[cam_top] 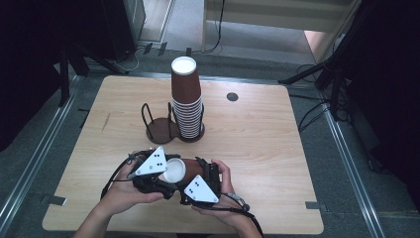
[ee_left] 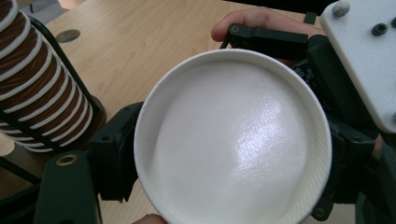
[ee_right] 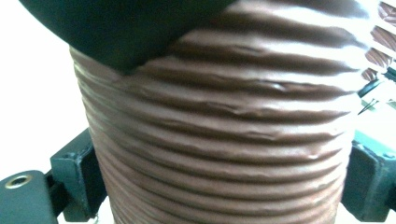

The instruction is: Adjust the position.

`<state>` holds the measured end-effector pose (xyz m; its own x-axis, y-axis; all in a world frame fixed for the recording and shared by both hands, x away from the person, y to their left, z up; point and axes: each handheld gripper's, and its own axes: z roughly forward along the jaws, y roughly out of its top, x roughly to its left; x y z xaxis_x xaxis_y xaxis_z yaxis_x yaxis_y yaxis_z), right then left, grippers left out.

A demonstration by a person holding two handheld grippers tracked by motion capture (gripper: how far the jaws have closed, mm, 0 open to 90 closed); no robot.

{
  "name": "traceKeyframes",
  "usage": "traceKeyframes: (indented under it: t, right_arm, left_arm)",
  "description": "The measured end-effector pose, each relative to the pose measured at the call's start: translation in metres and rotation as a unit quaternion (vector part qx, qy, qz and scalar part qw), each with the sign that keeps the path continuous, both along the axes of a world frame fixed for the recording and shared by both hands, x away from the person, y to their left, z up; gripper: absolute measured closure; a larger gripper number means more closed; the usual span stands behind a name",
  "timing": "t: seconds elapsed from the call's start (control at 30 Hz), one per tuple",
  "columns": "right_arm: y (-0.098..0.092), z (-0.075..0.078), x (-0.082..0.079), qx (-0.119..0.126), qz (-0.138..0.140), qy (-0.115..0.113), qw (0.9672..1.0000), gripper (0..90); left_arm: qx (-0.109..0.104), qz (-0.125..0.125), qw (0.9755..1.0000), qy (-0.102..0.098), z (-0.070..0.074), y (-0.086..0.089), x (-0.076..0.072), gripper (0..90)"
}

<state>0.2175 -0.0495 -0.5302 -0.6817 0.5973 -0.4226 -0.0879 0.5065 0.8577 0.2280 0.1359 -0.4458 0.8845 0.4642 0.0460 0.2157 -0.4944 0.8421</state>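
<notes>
A brown ribbed paper cup [cam_top: 184, 170] is gripped on its side between the left tool [cam_top: 166, 174], clenched at its white-lined rim, and the right tool [cam_top: 200, 179], clenched on its body, above the bench's [cam_top: 257, 148] near edge. A cup stack [cam_top: 187, 99] stands in a holder [cam_top: 159, 130] toward the far edge.

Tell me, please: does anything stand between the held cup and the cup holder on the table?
Nothing visible does. The brown cup lies on its side between both grippers near the table's front edge. Bare wood separates it from the empty ring of the holder, beside the tall stack of cups.
</notes>
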Motion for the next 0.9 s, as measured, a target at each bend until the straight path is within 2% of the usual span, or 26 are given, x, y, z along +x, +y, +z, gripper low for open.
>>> traceKeyframes:
  t: [0.17,0.3,0.37,0.47,0.6,0.77,0.9]
  right_arm:
    - [-0.002,0.001,-0.001,0.008,0.004,0.004,1.0,5.3]
    - [-0.004,0.005,-0.002,0.02,0.008,0.002,0.9998,4.1]
    - [-0.005,0.006,-0.002,0.019,0.009,-0.002,0.9998,3.6]
    - [-0.006,0.009,-0.002,0.023,0.005,-0.005,0.9997,1.9]
    - [-0.008,0.013,-0.001,0.031,-0.005,-0.009,0.9995,1.3]
    - [-0.01,0.019,-0.002,0.038,-0.003,-0.013,0.9992,0.0]
    - [-0.012,0.024,-0.003,0.042,-0.007,-0.021,0.9989,0.0]
  left_arm:
    - [-0.003,-0.001,1.0,0.001,0.0,0.0,0.0,23.6]
    - [-0.005,0.01,0.9999,0.002,0.0,0.001,0.001,23.8]
    - [-0.018,0.008,0.9998,0.006,0.0,0.003,0.002,23.7]
    - [-0.026,0.021,0.9994,0.001,0.0,0.006,0.003,23.7]
    - [-0.052,0.037,0.998,-0.002,-0.002,0.01,0.006,23.7]
    - [-0.051,0.048,0.9975,-0.012,-0.005,0.013,0.007,23.6]
    - [-0.058,0.066,0.996,-0.02,-0.006,0.015,0.008,23.6]
